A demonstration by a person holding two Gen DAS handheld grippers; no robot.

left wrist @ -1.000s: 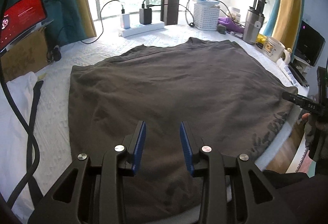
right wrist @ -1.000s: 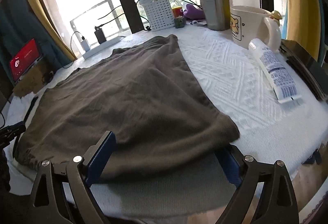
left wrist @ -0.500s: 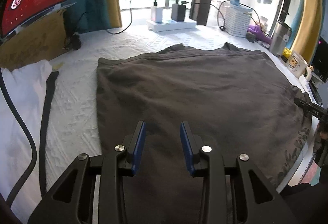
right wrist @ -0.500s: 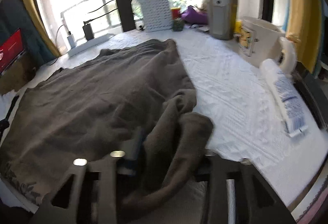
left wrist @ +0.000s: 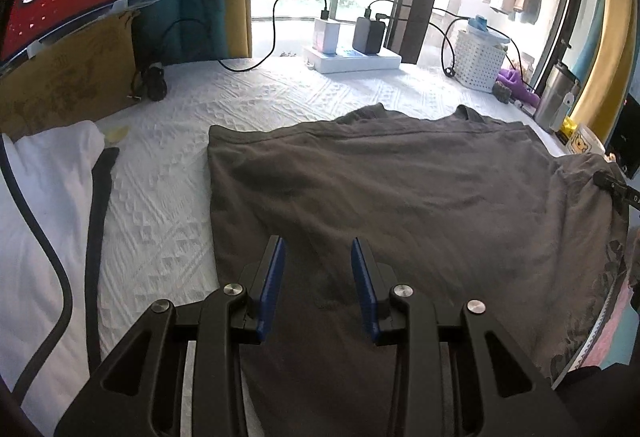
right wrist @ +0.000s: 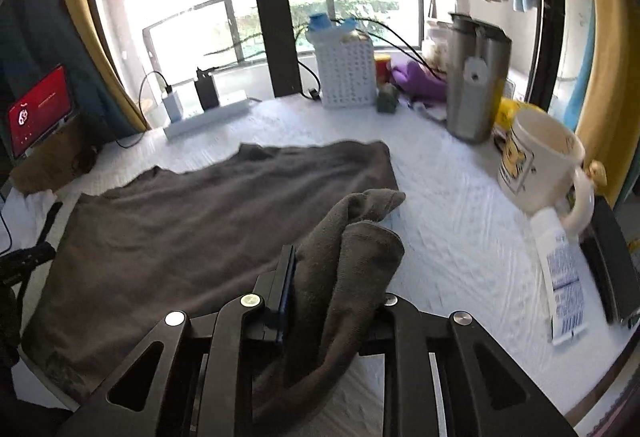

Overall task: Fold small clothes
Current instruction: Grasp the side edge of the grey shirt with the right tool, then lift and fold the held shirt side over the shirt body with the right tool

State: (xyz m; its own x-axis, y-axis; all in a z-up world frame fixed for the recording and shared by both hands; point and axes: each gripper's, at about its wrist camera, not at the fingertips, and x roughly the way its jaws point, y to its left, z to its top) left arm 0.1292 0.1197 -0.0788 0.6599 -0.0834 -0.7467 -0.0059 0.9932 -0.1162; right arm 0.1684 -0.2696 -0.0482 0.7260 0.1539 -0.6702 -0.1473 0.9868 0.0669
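Both tongs are matte black, built of angular arms with triangular cut-outs and round silver screws at the pivots. The left tongs [left wrist: 316, 279] carry two ribbed blue pads [left wrist: 273, 287]. On the right tongs [right wrist: 320, 291] only the nine o'clock pad shows.
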